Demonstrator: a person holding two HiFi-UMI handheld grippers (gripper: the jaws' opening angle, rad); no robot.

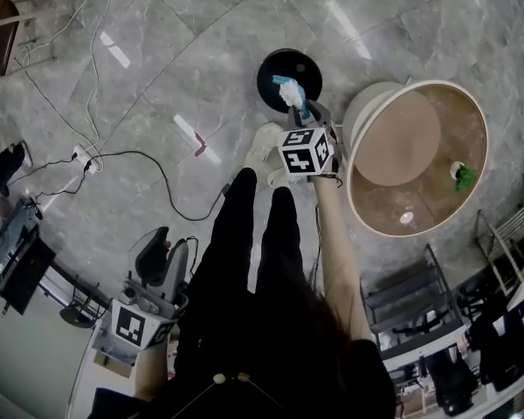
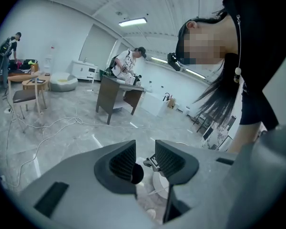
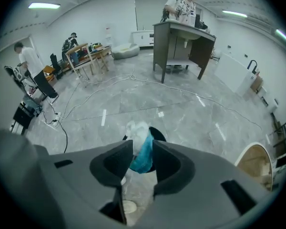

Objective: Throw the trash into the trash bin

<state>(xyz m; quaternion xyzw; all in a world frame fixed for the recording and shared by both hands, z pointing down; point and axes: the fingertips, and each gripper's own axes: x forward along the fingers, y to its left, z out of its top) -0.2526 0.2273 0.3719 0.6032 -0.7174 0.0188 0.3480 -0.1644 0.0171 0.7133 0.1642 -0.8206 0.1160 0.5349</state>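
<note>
The right tongs (image 3: 142,149) stood with their pads apart. A crumpled wad of white and blue trash (image 3: 139,140) sat loosely in the gap between them. Its blue part lay against the pad on the right, and its white end poked out past the tips.

In the head view the right tongs (image 1: 302,113) pointed steeply down. The wad of white and blue trash (image 1: 289,91) hung over the round mouth of the black trash bin (image 1: 275,64), which stood on the floor directly beyond the tips. In the right gripper view the black trash bin (image 3: 158,133) showed only as a dark edge behind the wad.

A white shoe (image 1: 264,140) rested just to the left of the right tongs, near the bin. Just to their right stood a round worktop (image 1: 353,182) with a pale rim and a brown top. A small green object (image 1: 463,177) lay on the side of it farthest from the tongs, well apart from them.

The left tongs (image 2: 145,159) also had their pads apart, with nothing between them; only floor showed through the gap. In the head view the left tongs (image 1: 163,243) hung low at the person's left side, well apart from the right tongs and the bin. Beyond them a black cable (image 1: 157,171) snaked across the grey marble floor (image 1: 201,42) to a power strip (image 1: 86,158).

Farther off, in the right gripper view, a dark desk (image 3: 183,37) stood past the bin, and a person (image 3: 183,4) stood behind it.
</note>
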